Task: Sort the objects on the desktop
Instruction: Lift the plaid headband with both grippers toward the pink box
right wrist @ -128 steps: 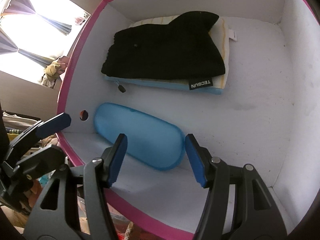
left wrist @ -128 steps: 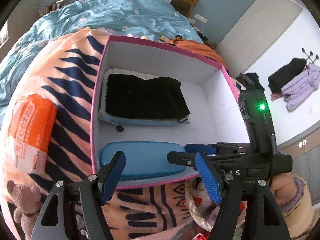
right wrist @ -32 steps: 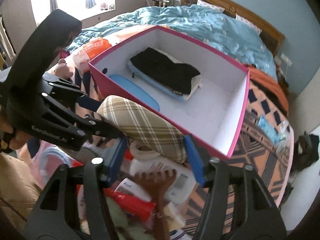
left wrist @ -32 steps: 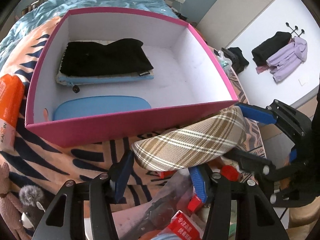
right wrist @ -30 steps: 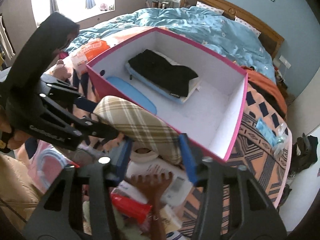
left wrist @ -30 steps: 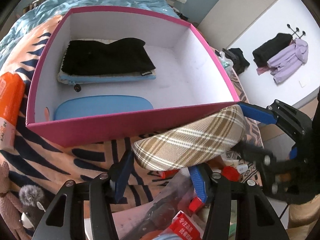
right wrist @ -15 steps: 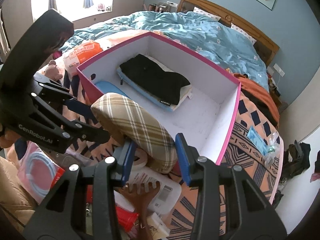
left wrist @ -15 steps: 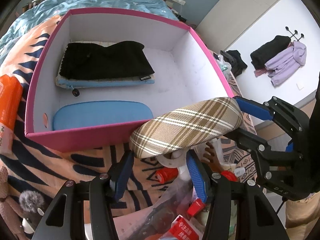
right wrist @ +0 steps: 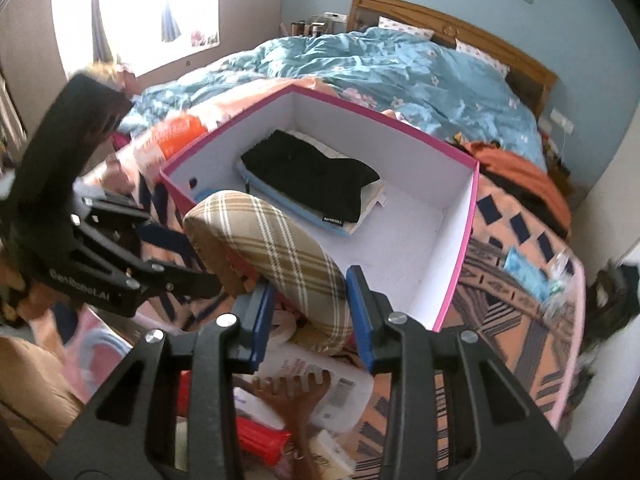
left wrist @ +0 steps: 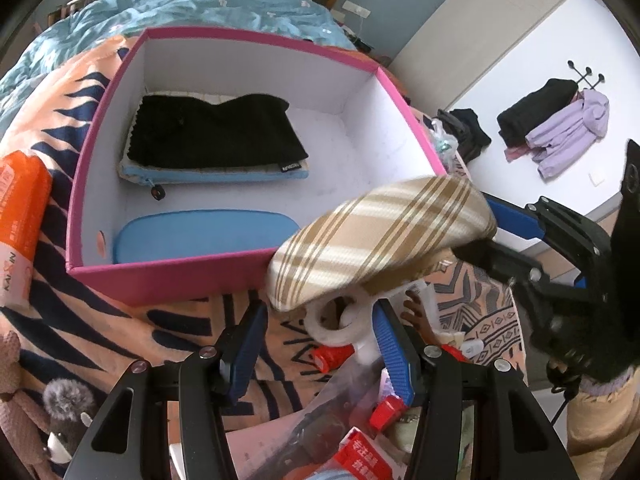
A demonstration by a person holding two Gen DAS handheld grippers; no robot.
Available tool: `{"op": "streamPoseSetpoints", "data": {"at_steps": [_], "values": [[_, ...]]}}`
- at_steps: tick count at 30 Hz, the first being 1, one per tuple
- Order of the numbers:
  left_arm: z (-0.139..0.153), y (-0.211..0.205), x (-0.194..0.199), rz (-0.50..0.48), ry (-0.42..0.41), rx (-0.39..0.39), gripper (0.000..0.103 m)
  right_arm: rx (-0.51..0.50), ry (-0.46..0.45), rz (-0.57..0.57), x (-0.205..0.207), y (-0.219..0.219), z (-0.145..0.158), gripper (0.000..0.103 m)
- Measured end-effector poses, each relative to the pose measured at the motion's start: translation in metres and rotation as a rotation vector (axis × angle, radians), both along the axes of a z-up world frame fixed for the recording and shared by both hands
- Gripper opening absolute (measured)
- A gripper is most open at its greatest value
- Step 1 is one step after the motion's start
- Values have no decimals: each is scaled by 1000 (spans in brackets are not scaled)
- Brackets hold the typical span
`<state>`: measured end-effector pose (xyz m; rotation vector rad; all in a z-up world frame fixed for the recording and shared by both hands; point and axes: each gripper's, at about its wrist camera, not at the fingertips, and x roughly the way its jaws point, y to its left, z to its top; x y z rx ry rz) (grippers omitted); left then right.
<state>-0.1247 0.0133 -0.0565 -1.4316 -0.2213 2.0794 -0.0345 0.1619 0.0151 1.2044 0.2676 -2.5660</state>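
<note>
A tan plaid case [left wrist: 380,240] hangs tilted over the front right corner of the pink box [left wrist: 168,276]. My right gripper [right wrist: 310,316] is shut on the near end of the plaid case [right wrist: 276,248]. In the left wrist view it reaches in from the right. My left gripper [left wrist: 318,332] is open, with its fingers spread just under the case's other end. I cannot tell whether they touch it. Inside the box [right wrist: 460,240] lie a blue oval case [left wrist: 208,236] and a black cloth [left wrist: 212,136] folded on a light blue pouch.
Below the grippers lies a clutter of a white tape roll [left wrist: 336,320], red tubes [left wrist: 332,356], a white pack [right wrist: 340,384] and a brown comb [right wrist: 304,396]. An orange pack [left wrist: 20,208] and a plush toy [left wrist: 24,392] lie left of the box. A blue quilt [right wrist: 400,64] lies behind it.
The plaid case has risen off the clutter and now overlaps the box's front right corner. My right gripper has lifted with it, and the left fingers have narrowed a little.
</note>
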Motion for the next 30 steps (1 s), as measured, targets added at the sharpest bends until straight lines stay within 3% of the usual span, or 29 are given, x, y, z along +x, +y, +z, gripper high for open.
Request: {"op": "streamPoseSetpoints", "data": {"at_steps": [5, 11, 15, 17, 23, 25, 30], "values": [[15, -6, 5, 2, 37, 40, 55, -157, -57, -64, -3, 25, 10, 24], [27, -3, 9, -20, 56, 65, 48, -228, -131, -104, 1, 40, 8, 23], [24, 2, 12, -26, 42, 60, 48, -192, -151, -137, 0, 44, 1, 23], [22, 4, 14, -31, 33, 55, 49, -128, -150, -141, -2, 41, -1, 23], [15, 9, 16, -34, 13, 39, 48, -41, -163, -93, -13, 32, -7, 23], [10, 10, 15, -31, 2, 29, 34, -30, -171, -83, -16, 29, -12, 23], [4, 9, 16, -16, -11, 14, 29, -49, -176, -111, -18, 32, -19, 24]]}}
